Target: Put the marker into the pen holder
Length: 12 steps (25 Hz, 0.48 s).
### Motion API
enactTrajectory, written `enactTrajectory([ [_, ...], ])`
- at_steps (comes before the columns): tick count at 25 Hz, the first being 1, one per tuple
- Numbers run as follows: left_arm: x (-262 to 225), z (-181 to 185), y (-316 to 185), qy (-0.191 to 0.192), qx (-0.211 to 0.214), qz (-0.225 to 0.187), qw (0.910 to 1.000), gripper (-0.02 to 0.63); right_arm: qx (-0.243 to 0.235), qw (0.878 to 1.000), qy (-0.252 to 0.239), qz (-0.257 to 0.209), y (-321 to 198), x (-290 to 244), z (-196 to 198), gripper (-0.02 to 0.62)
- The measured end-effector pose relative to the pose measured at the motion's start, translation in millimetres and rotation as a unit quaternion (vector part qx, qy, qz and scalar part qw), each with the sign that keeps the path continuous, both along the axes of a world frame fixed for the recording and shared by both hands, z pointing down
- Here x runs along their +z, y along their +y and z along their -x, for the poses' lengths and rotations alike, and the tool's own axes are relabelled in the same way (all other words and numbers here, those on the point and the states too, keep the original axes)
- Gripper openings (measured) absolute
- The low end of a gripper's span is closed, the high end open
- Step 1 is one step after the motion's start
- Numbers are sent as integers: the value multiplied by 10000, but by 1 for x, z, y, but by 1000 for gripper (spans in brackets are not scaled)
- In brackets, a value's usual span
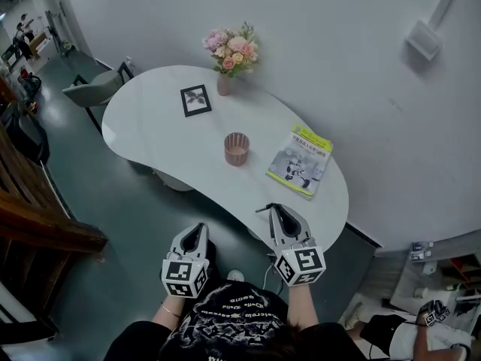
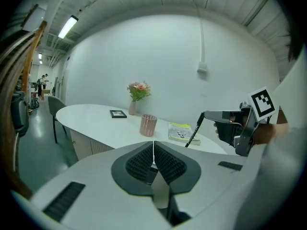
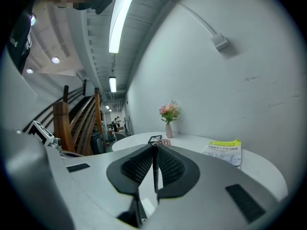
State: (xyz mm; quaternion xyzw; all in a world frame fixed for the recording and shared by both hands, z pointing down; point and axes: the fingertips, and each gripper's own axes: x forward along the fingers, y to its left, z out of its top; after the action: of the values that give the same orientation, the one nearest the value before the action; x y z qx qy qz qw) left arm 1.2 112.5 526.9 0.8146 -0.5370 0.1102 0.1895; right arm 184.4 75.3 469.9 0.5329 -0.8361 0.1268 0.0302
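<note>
Right gripper is clamped on the marker above the table edge. Left gripper: jaws together, empty. Pen holder stands mid-table.

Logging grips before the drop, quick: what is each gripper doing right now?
Left gripper: closed, nothing between its jaws.
Right gripper: closed on the black marker.

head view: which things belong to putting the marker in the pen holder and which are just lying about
For the job: marker, clamped in the right gripper; pink pen holder on the table.
Just lying about: flower vase; picture frame; booklet; left gripper, shut and empty.
</note>
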Motion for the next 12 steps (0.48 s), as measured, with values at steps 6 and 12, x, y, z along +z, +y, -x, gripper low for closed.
enactTrajectory([
  [6,-5,22,-60,-128,234,-14,9996,25,241,9997,87,48,-43,-3,8,58],
  [12,-11,34,-123,-104,580,-66,9982,25,567,9982,182,-15,-91,-14,14,58],
])
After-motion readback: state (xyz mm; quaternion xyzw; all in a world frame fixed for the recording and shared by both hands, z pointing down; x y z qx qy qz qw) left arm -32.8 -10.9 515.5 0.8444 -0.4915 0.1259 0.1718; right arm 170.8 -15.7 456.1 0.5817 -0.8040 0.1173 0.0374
